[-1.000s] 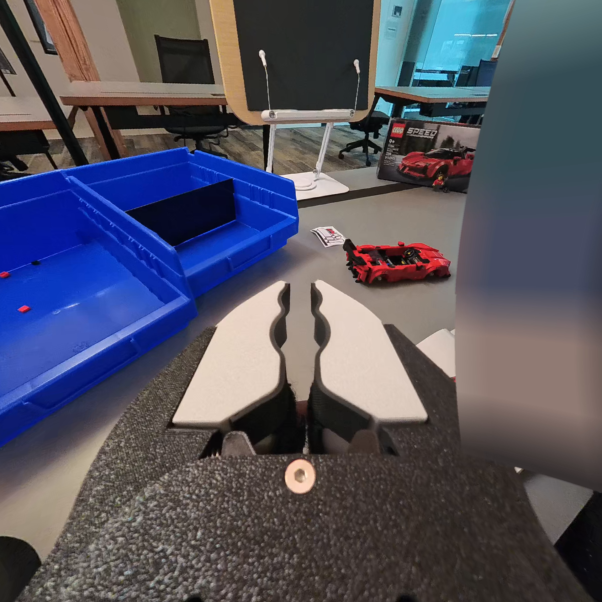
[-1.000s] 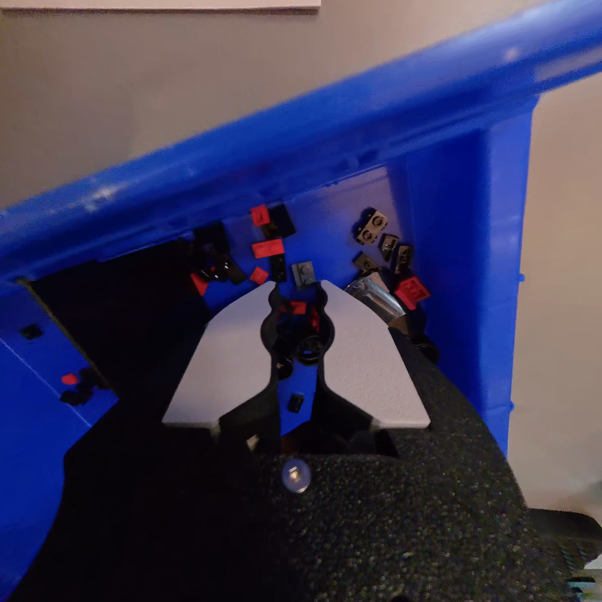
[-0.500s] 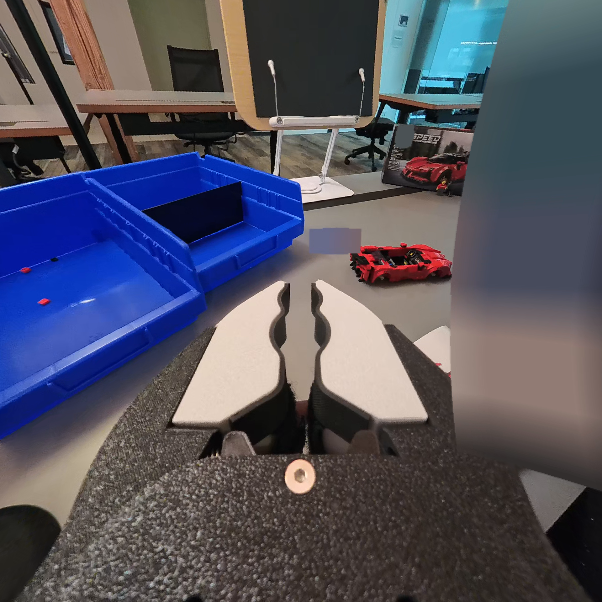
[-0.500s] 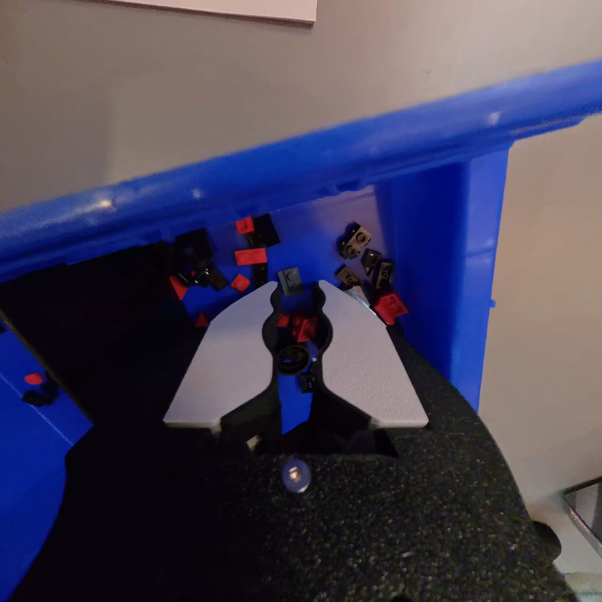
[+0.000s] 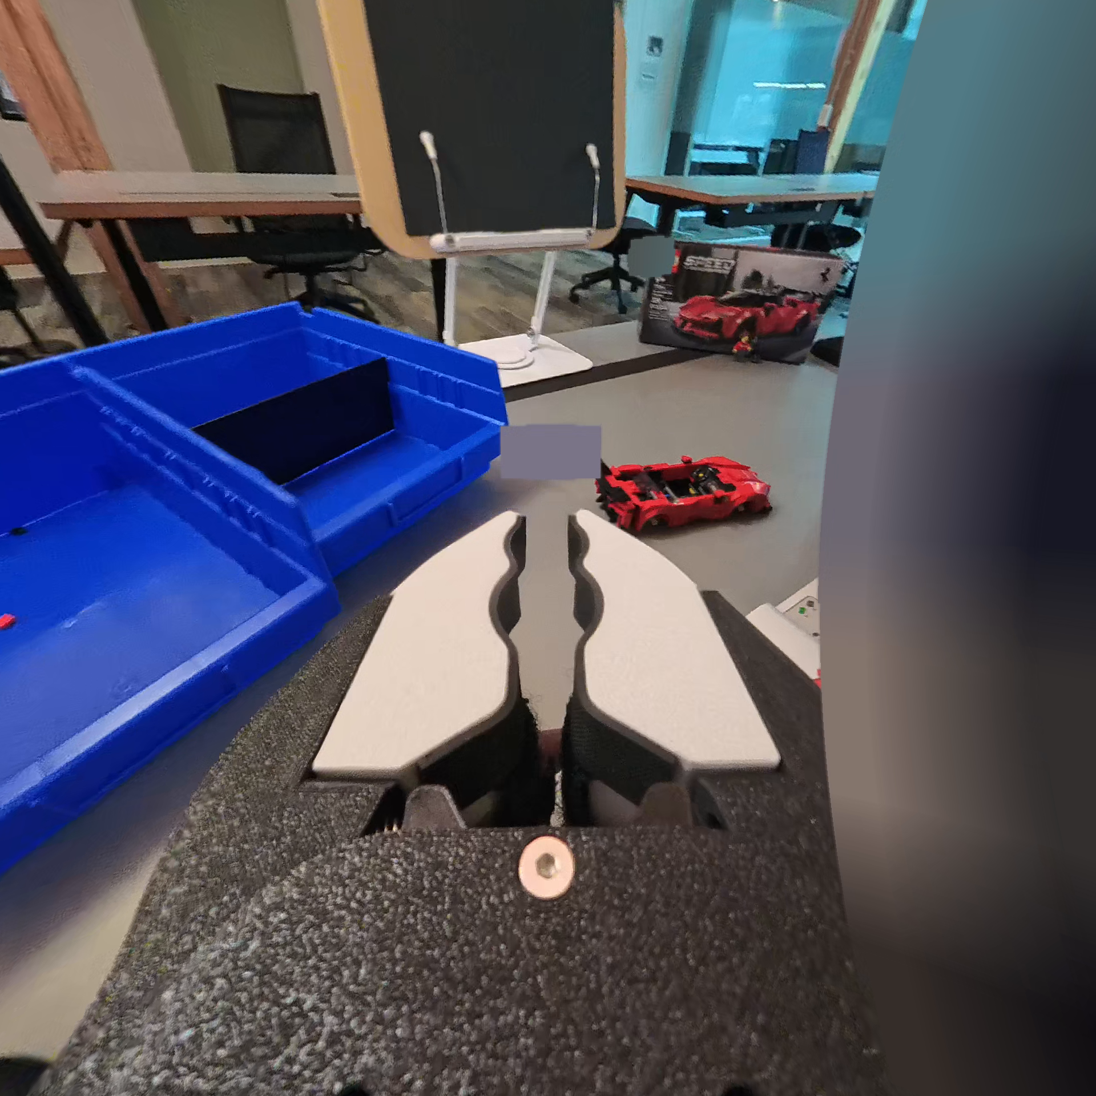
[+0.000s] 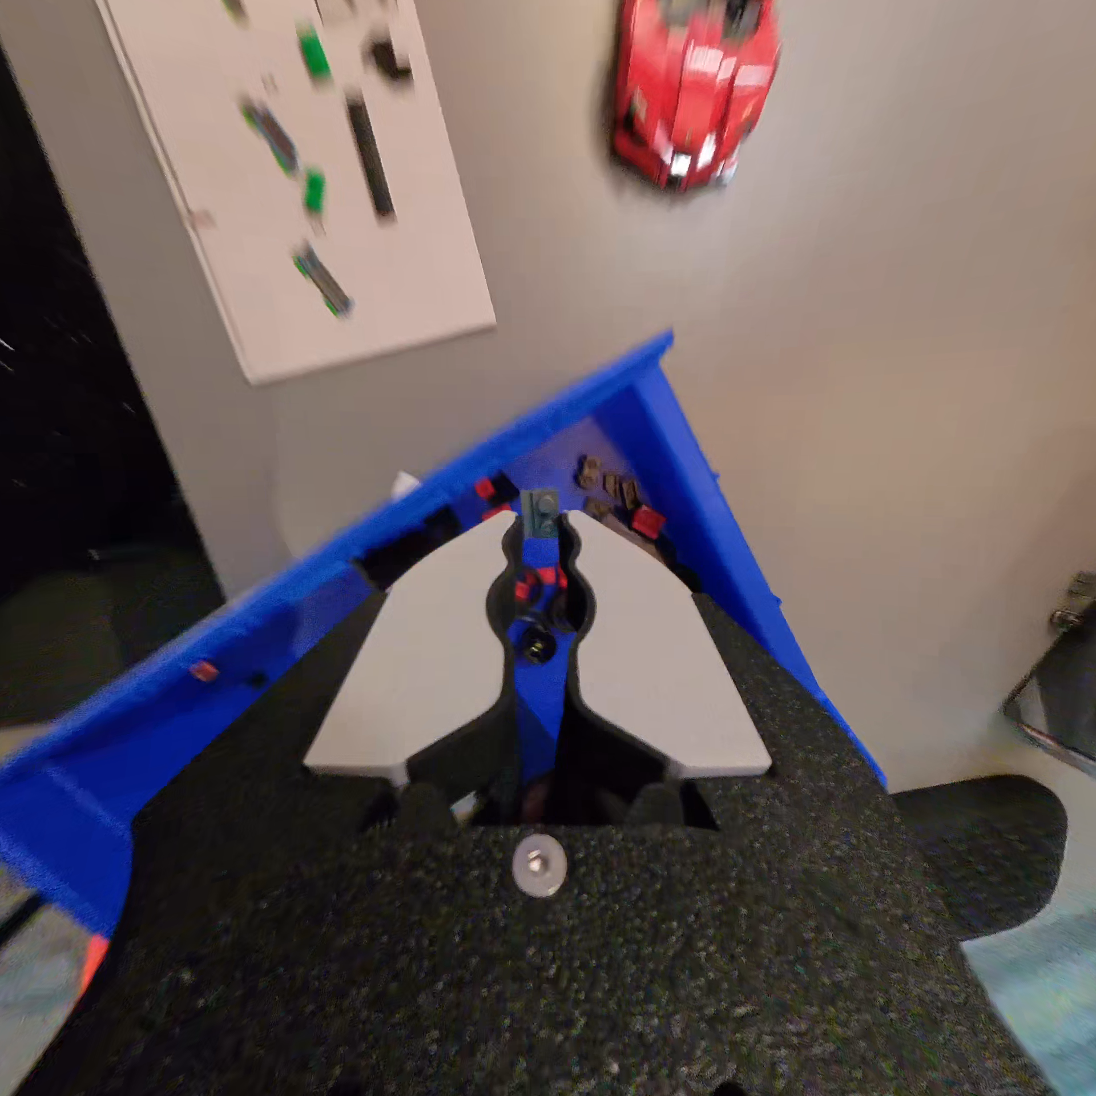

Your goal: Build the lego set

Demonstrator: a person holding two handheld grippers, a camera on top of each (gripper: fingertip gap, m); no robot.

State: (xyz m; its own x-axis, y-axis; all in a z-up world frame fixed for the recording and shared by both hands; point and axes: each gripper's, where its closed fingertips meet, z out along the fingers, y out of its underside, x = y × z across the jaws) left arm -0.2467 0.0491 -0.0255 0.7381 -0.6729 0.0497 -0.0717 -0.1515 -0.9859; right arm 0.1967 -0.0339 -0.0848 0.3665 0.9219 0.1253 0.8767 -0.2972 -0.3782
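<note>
Lego car (image 5: pixel 685 492), red with black parts showing in its open top, sits on the grey table (image 5: pixel 700 409) in the left wrist view, just past the left gripper (image 5: pixel 547 522) and a little to its right. That gripper hangs above the table with a narrow gap between its pale fingers (image 5: pixel 439 640) and nothing in them. Two blue bins (image 5: pixel 178 534) stand side by side to the left; the farther has a black divider (image 5: pixel 296 427), the nearer a few tiny loose pieces. The set's box (image 5: pixel 741 302) stands farther back. A broad blurred band covers the right edge, and a small patch sits beside the car.

Right wrist view — smeared by motion — has the right gripper (image 6: pixel 541 517) pinching a small dark grey studded plate (image 6: pixel 541 515) at its fingertips, over a corner of another blue bin (image 6: pixel 682 474). Small red and black pieces (image 6: pixel 617 492) lie scattered in that corner; their shapes are hard to make out, and the gripper body hides most of the bin floor. Beyond, the car (image 6: pixel 694 89) appears again, cut off at the top edge, with a white instruction sheet (image 6: pixel 308 178) to its left, its pictures too blurred to read.
</note>
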